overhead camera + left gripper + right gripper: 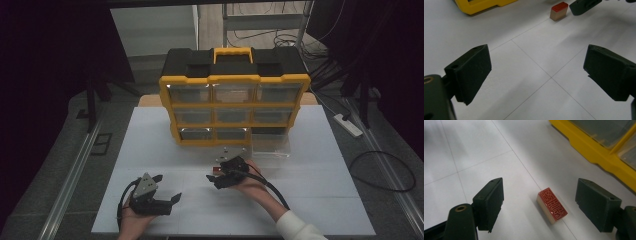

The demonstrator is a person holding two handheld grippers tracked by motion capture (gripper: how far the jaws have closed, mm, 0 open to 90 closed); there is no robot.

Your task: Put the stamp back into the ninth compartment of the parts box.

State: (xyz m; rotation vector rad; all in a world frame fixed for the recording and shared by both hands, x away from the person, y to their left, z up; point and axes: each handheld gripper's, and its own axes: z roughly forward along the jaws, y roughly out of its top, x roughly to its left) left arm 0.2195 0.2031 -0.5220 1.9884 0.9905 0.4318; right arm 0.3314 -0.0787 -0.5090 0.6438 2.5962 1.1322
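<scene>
A small wooden stamp block [552, 205] with a red carved face lies on the white table, between the spread jaws of my right gripper [546, 205] and touching neither. From above, the right gripper [216, 175] sits just in front of the yellow and black drawer organizer [234, 95], and the stamp [215, 170] peeks out at its tip. My left gripper [166, 187] rests open at the near left, jaws wide with bare table between them [537, 70]. The stamp [559, 10] stands far ahead of it, beside a jaw of the other gripper.
A clear plastic drawer [270, 146] has been pulled out and sits on the table at the organizer's lower right. The white table [150, 145] ends near my hands. A power strip [348, 125] and cables lie on the floor to the right.
</scene>
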